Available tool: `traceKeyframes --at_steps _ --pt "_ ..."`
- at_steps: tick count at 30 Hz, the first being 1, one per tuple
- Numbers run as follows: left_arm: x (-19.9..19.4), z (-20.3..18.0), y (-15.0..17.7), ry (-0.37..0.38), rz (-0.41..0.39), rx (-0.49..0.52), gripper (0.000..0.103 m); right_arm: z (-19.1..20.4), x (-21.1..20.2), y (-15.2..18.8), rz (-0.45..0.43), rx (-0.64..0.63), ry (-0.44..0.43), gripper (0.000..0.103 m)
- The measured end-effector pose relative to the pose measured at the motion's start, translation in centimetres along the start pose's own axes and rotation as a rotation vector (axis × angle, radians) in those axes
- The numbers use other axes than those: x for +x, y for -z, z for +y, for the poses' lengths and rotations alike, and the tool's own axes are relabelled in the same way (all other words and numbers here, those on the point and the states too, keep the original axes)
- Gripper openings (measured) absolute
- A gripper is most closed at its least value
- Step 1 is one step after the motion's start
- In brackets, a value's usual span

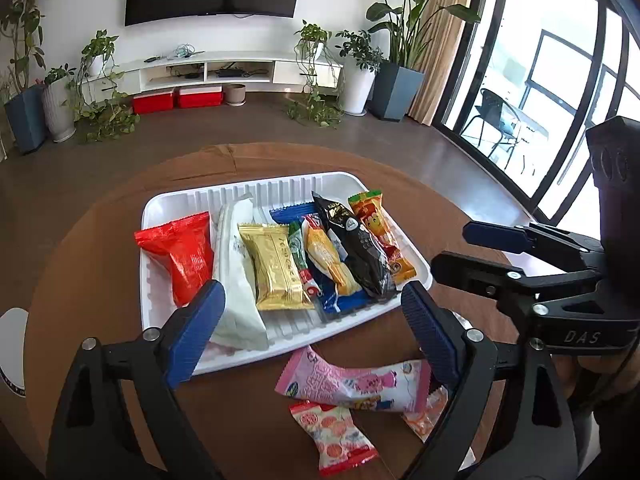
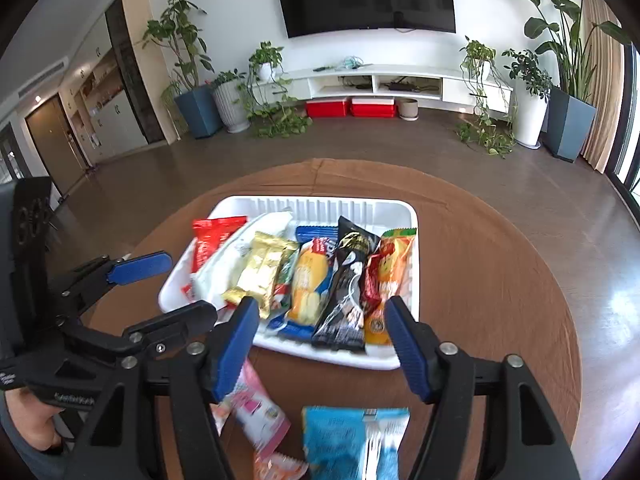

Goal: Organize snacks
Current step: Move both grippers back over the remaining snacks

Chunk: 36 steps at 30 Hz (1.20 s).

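A white ribbed tray (image 1: 280, 184) (image 2: 404, 360) sits on the round brown table and holds several snack packets side by side: red (image 1: 180, 252), white (image 1: 236, 280), gold (image 1: 276, 264), yellow (image 1: 328, 260), black (image 1: 356, 248) and orange (image 1: 380, 232). In front of the tray lie a pink packet (image 1: 352, 384) (image 2: 256, 412), a red-dotted packet (image 1: 336, 436) and an orange-white one (image 1: 424, 416). A light blue packet (image 2: 352, 440) lies below my right gripper. My left gripper (image 1: 316, 328) is open above the tray's near edge. My right gripper (image 2: 320, 344) is open and empty; it also shows in the left wrist view (image 1: 460, 248).
The table (image 2: 480, 280) has a round edge with dark floor beyond. A white disc (image 1: 12, 340) lies at the table's left edge. Far off stand a TV wall, a white cabinet, red boxes and potted plants.
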<state>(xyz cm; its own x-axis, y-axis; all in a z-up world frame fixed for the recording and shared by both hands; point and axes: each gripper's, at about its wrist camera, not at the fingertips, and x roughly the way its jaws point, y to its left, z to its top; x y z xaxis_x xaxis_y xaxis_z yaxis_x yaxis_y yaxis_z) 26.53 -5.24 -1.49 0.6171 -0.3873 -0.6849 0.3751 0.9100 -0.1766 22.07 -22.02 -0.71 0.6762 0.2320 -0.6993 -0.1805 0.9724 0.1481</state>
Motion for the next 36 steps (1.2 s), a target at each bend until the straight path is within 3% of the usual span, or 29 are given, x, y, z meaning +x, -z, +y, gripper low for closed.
traceKeyframes --at_steps 2,4,12,17,24,36 --pt "-1.3 -0.1 1.2 -0.007 0.002 -0.005 0.097 0.2 -1.5 1.3 -0.017 0.007 -0.009 0.081" --pt "-2.6 -0.1 2.5 -0.010 0.000 -0.022 0.101 0.4 -2.8 2.6 -0.033 0.015 -0.015 0.084" --pt "-5.3 -0.5 9.0 -0.035 0.055 -0.068 0.102 1.2 -6.1 9.1 -0.028 0.064 -0.005 0.089" --pt "-4.5 -0.8 11.8 -0.029 0.118 -0.086 0.102 0.9 -7.3 13.5 -0.030 0.164 -0.039 0.089" --pt "-2.5 -2.0 11.5 -0.065 0.165 -0.037 0.102 1.3 -7.8 16.9 -0.037 0.188 -0.031 0.088" --pt "1.6 -1.3 10.0 -0.131 0.252 0.000 0.101 1.1 -7.5 17.8 -0.035 0.201 -0.049 0.084"
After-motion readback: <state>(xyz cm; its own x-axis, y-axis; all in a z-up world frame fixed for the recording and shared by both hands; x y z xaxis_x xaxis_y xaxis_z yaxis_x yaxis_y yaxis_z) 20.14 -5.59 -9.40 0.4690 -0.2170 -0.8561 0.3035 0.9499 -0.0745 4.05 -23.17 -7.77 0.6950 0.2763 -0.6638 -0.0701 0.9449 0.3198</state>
